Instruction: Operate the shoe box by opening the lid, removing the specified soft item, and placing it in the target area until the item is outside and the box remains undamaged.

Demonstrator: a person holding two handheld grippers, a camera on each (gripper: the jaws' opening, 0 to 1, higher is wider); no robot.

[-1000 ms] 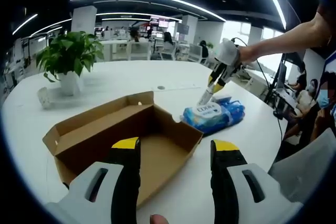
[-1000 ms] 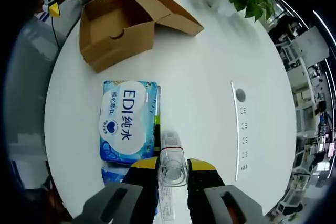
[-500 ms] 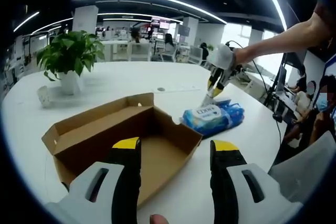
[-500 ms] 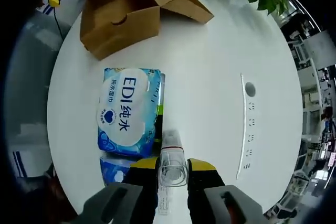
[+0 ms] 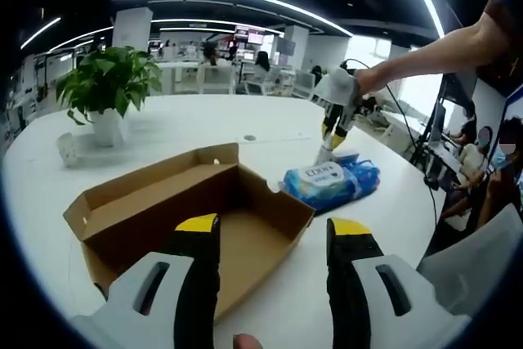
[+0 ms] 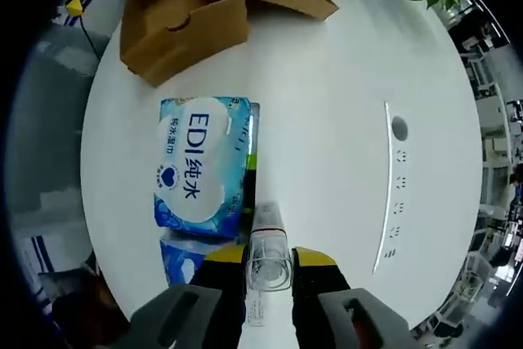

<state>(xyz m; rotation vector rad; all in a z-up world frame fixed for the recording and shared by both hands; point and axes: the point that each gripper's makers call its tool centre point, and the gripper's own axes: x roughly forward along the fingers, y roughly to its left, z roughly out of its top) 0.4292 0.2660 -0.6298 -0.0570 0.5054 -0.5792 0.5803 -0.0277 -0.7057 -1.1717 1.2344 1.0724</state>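
Shoe box (image 5: 196,202) lies open; left gripper (image 5: 274,239) gapes empty, right gripper (image 6: 268,255) apparently pinches clear tube (image 6: 268,255).

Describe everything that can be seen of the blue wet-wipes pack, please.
The wet-wipes pack is a soft blue plastic packet with a white oval label reading "EDI" plus Chinese characters and a blue heart. It lies flat, label up, on the white table, outside the open cardboard box and apart from it. A second blue pack seems to lie beneath.

1 open cardboard box (image 5: 192,210), 1 wet-wipes pack (image 6: 200,165), 1 potted plant (image 5: 108,91)
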